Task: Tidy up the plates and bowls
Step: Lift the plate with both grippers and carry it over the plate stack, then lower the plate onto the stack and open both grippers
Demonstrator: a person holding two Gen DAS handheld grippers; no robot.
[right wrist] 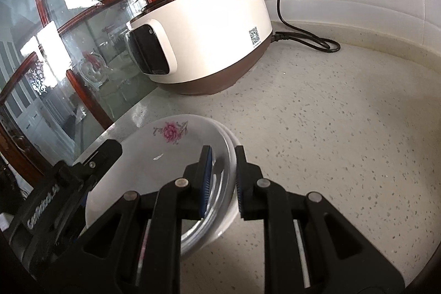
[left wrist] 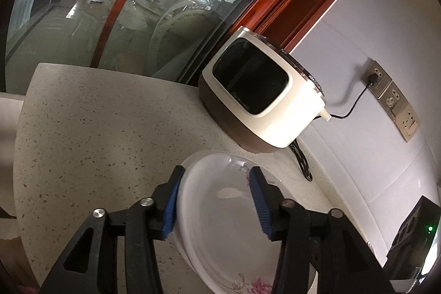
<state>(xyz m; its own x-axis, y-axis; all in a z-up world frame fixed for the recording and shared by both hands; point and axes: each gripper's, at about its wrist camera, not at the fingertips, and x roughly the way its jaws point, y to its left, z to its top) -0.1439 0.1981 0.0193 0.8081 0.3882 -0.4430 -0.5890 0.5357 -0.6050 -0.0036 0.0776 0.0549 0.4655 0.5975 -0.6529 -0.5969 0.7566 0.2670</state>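
While the stack of plates [right wrist: 176, 153] rests on the speckled table [right wrist: 330, 128] near the rice cooker [right wrist: 201, 40], the left tongs [left wrist: 215, 200] straddle its rim with pads released, and the right tongs [right wrist: 222, 183] are clenched on the opposite rim.

Bright daylight washes the scene; glare blows out the top of the cream cooker [right wrist: 204, 26] in the right wrist view. The glass door [left wrist: 115, 18] behind the cooker carries pale reflections. Fisheye bending curves every edge; corners fall black. Shadows stay soft; focus holds.
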